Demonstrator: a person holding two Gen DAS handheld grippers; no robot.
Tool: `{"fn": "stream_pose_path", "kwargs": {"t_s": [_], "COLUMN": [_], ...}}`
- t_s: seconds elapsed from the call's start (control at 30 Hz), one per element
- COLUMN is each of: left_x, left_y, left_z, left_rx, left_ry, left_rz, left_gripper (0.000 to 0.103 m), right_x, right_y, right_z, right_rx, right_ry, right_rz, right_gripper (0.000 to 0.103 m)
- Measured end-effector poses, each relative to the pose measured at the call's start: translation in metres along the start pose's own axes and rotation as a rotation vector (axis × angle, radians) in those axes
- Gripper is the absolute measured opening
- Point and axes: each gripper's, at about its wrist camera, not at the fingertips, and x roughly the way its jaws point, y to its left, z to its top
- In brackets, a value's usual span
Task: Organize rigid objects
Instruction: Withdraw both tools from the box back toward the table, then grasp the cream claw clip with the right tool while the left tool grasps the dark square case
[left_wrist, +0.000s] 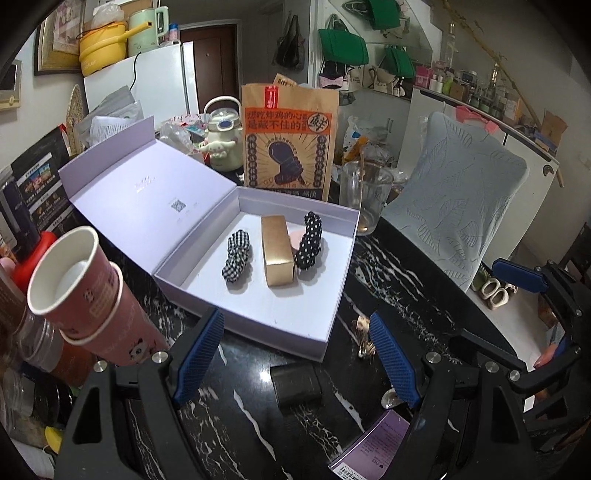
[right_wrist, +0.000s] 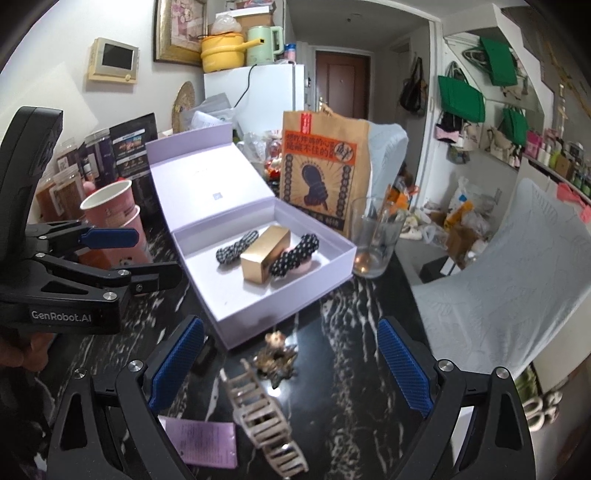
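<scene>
Left of the left gripper (left_wrist: 295, 354), which gapes with nothing held, stacked paper cups (left_wrist: 92, 295) lean close. Ahead of it lies the lavender box (left_wrist: 258, 321), already holding two hair clips and a gold box (left_wrist: 277, 251). Just before the right gripper (right_wrist: 291, 369), also spread and holding nothing, lie a beige claw clip (right_wrist: 266, 417) and a small brown ornament (right_wrist: 277, 356). A careless sweep may topple the cups or the glass (right_wrist: 373, 240) beyond.

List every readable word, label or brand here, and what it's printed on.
"GenRobot.AI": on the left tool body.
"想吃炸鸡的心 是藏不住的", "鲜": on the brown paper bag.
Box lid print and code, purple card, pink paper cups, dark packages: too small or blurred.
</scene>
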Motion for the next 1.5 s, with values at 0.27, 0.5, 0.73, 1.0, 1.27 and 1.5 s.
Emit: {"fn": "stream_pose_path", "kwargs": {"t_s": [0.27,0.5,0.73,1.0,1.27,1.5], "left_x": [0.02,0.038,0.052,0.067,0.084,0.096], "left_y": [0.002,0.001,0.001,0.003,0.009,0.017], "left_z": [-0.022,-0.036,-0.047,-0.06,-0.067,-0.07], "left_rx": [-0.03,-0.019,-0.009,0.0,-0.029,-0.076], "left_ry": [0.059,0.107,0.143,0.182,0.205,0.229], "left_rz": [-0.022,-0.018,-0.018,-0.026,-0.068,-0.107], "left_gripper": [0.081,0.081,0.081,0.081,0.081,0.081], "right_x": [0.015,0.028,0.041,0.056,0.074,0.08], "right_y": [0.0,0.003,0.003,0.003,-0.004,-0.012], "right_z": [-0.02,-0.035,-0.052,-0.069,-0.08,-0.086], "right_rx": [0.058,0.075,0.086,0.086,0.118,0.171], "right_ry": [0.041,0.068,0.105,0.149,0.206,0.223], "right_rz": [0.055,0.086,0.114,0.127,0.131,0.137], "right_gripper": [0.096,0.096,0.096,0.096,0.096,0.082]}}
